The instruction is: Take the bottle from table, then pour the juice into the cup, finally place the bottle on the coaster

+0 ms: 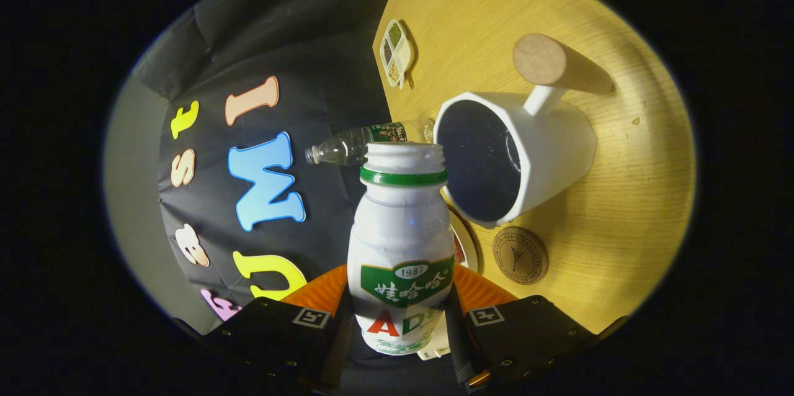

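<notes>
The wooden surface (626, 197) appears tipped on its side in the gripper view, its grain running across behind everything else, with the booth's black cloth wall beside it. On it stands the white cup (546, 154), faceted, with a dark interior and a handle that ends in a round wooden knob; its open mouth faces toward the gripper (400, 321). The bottle (400, 247), white with a green band under its threaded neck and a green label, sits between the 2 fingers, both pressing its lower body, so the jaws are closed partway onto it. Its long axis runs straight ahead along the fingers, its uncapped mouth pointing away from the camera and sitting just beside the cup's rim, not over the opening. Beyond the bottle's mouth a clear plastic bottle (360, 143) rests at the surface's edge, its neck pointing off toward the cloth wall. The round brown coaster (520, 254) lies flat on the surface just beside the cup's base. Farther off sits a small leaf-shaped dish (396, 51) with 4 compartments.
</notes>
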A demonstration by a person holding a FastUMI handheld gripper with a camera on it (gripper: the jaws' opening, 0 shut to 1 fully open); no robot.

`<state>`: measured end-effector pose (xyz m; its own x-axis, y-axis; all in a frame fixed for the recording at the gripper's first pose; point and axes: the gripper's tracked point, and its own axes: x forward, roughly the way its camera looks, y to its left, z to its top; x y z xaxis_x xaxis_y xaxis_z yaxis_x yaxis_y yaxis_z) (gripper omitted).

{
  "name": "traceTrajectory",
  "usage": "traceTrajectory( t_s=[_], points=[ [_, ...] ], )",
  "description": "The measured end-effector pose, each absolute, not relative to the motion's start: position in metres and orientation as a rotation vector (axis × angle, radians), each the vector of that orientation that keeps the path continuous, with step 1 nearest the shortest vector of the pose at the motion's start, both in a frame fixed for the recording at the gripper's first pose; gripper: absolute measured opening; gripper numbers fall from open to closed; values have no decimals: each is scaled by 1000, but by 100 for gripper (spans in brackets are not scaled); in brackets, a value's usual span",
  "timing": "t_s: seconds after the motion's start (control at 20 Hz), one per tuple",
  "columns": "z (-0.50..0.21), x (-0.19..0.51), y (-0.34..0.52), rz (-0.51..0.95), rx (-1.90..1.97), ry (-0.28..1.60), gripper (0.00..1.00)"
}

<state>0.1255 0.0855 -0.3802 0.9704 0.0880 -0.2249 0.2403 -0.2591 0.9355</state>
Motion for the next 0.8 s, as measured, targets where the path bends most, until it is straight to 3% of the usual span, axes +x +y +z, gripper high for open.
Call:
traceTrajectory(
  t_s=[0.8],
  points=[
    [-379,131,102,-34,1317,333,66]
  ],
)
